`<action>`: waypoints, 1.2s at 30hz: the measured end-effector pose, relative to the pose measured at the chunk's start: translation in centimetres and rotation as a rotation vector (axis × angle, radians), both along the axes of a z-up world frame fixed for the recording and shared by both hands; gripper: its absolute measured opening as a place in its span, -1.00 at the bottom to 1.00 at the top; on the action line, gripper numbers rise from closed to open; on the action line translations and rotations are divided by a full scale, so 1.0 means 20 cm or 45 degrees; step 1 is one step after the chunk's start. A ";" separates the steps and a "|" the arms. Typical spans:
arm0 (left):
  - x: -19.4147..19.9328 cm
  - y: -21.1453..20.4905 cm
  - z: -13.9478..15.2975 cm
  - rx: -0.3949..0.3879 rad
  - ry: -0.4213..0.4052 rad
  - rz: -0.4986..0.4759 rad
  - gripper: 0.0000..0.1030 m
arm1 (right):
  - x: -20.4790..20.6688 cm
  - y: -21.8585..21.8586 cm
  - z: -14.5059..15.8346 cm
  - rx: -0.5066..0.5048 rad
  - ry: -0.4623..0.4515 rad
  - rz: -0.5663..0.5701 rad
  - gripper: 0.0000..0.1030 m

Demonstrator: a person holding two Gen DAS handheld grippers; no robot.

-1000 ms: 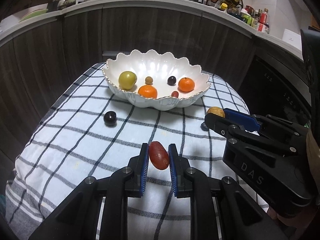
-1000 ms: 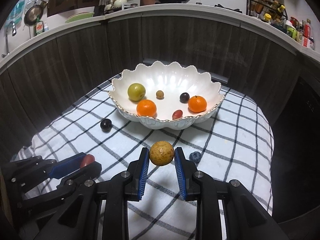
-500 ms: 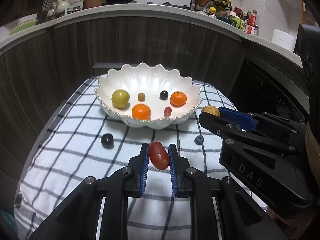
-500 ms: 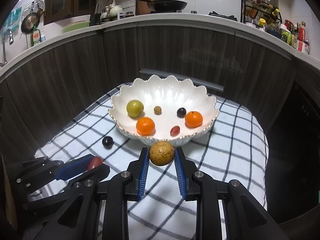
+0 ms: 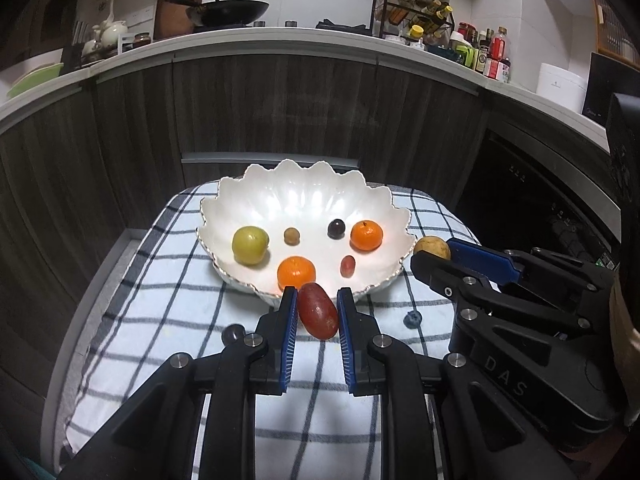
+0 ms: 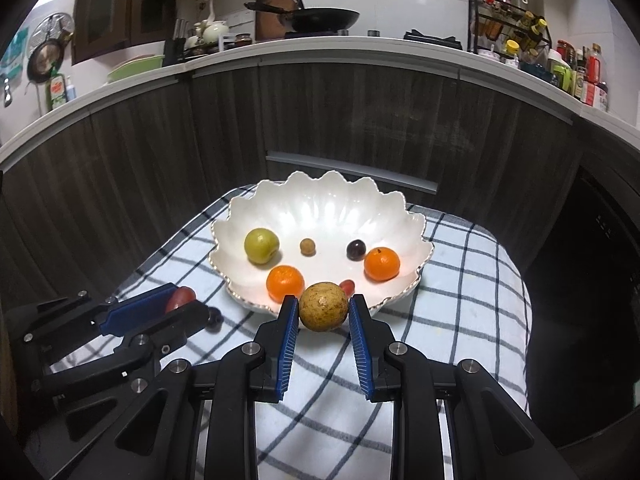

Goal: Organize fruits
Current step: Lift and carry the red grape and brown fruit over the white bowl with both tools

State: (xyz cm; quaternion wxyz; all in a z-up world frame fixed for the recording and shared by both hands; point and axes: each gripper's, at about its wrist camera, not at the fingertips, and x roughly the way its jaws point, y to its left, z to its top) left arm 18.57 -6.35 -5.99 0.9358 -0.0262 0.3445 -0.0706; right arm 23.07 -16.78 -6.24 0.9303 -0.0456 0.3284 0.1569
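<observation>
Nearest to me, my left gripper [image 5: 317, 308] is clamped on a long red grape [image 5: 318, 311], the blue pads pressing both its sides, and it hangs in the air above the checked cloth [image 5: 160, 280]. At about three o'clock from it, my right gripper [image 6: 323, 307] pinches a round brownish-yellow fruit [image 6: 323, 306] the same way, also lifted off the cloth.

On the cloth just past my left fingers, a dark grape [image 5: 233, 334] lies at nine o'clock of the red one, and a blueberry [image 5: 412, 319] at three o'clock, well apart from each other.

Beyond them sits the white scalloped bowl [image 5: 304, 184], its near rim just behind both held fruits. Inside, at six o'clock, an orange mandarin [image 5: 296, 271] with a small red grape [image 5: 348, 266] to its right; a green fruit [image 5: 250, 245] at nine o'clock; a second mandarin [image 5: 366, 235] at three o'clock; a small tan fruit [image 5: 292, 236] and a dark purple grape [image 5: 336, 228] near the centre.

Farthest off, dark wooden cabinets [image 5: 280, 112] under a white counter [image 5: 280, 46].
</observation>
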 end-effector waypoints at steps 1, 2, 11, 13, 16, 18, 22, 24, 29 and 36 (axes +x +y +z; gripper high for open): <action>0.01 0.00 0.00 0.005 0.000 -0.005 -0.60 | 0.01 0.00 0.00 0.003 0.001 -0.006 -0.47; 0.02 0.01 0.01 0.008 0.000 -0.009 -0.60 | 0.02 0.00 0.01 0.007 0.003 -0.014 -0.47; 0.15 0.03 0.04 0.016 0.000 -0.029 -0.60 | 0.09 0.02 0.04 0.031 -0.005 -0.045 -0.47; 0.17 0.04 0.04 0.009 0.002 -0.032 -0.60 | 0.10 0.02 0.06 0.038 -0.008 -0.053 -0.47; 0.22 0.05 0.06 0.006 0.000 -0.045 -0.60 | 0.13 0.02 0.07 0.045 -0.014 -0.070 -0.47; 0.26 0.06 0.07 0.010 -0.006 -0.048 -0.60 | 0.16 0.02 0.08 0.048 -0.014 -0.083 -0.47; 0.32 0.08 0.10 0.014 -0.029 -0.039 -0.60 | 0.22 0.02 0.08 0.066 -0.008 -0.110 -0.47; 0.36 0.10 0.10 0.015 -0.034 -0.032 -0.60 | 0.26 0.02 0.09 0.073 -0.008 -0.122 -0.47; 0.49 0.13 0.12 -0.014 -0.019 -0.044 -0.60 | 0.35 0.05 0.10 0.065 -0.019 -0.142 -0.47; 0.66 0.17 0.13 -0.028 -0.009 -0.055 -0.60 | 0.50 0.05 0.11 0.078 -0.008 -0.180 -0.47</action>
